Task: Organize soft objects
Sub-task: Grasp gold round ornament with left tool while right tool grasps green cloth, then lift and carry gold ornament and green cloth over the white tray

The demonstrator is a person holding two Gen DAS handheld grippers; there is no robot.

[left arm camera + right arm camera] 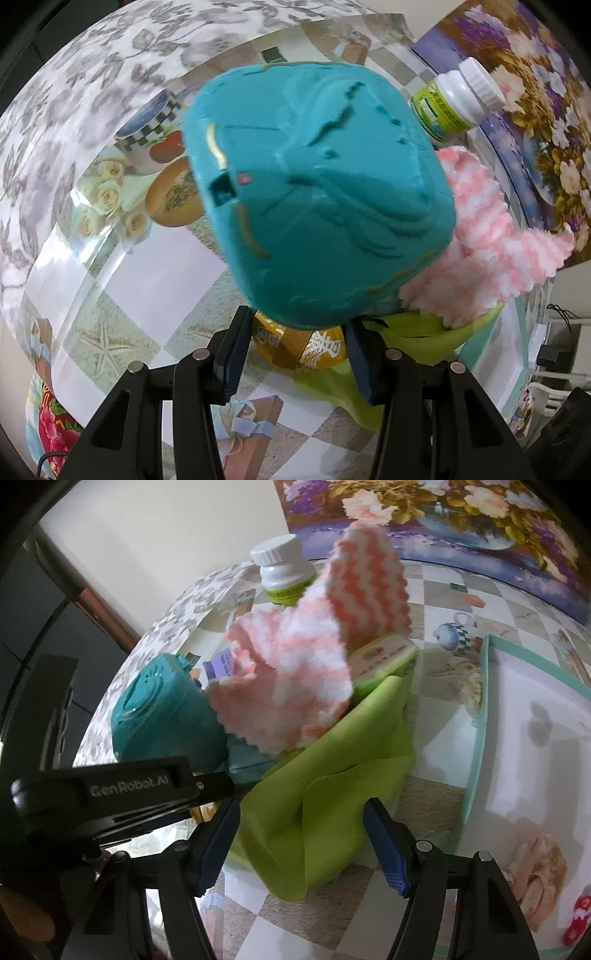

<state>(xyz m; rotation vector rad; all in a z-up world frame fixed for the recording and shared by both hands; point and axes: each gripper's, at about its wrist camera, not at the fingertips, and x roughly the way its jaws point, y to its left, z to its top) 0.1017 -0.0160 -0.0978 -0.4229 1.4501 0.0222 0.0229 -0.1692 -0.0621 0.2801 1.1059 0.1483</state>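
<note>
While the right claw [300, 803] hangs open, the green cloth [332, 775] lies on the surface [332, 923] right between its two fingers, and the pads do not seem to press on it yet. Just past that claw the cloth folds up like a pocket, and the fluffy pink and white cloth [295, 672] sits in it. To the right of the claw is a tray [480, 716] with a pale green rim. Far ahead, behind the pink cloth, stands a white bottle [284, 572].

The left claw [295, 321] looks closed on the near edge of a big teal box [314, 184], which fills the space in front of it. A yellow packet [295, 350] lies under the box, close to the claw.

What could go wrong? I think the teal box is held by one edge only, so it may slip or swing and bump the bottle. If the right claw pinches just one fold, the green cloth may slide out, or it may drag the pink cloth off and spill the pile
</note>
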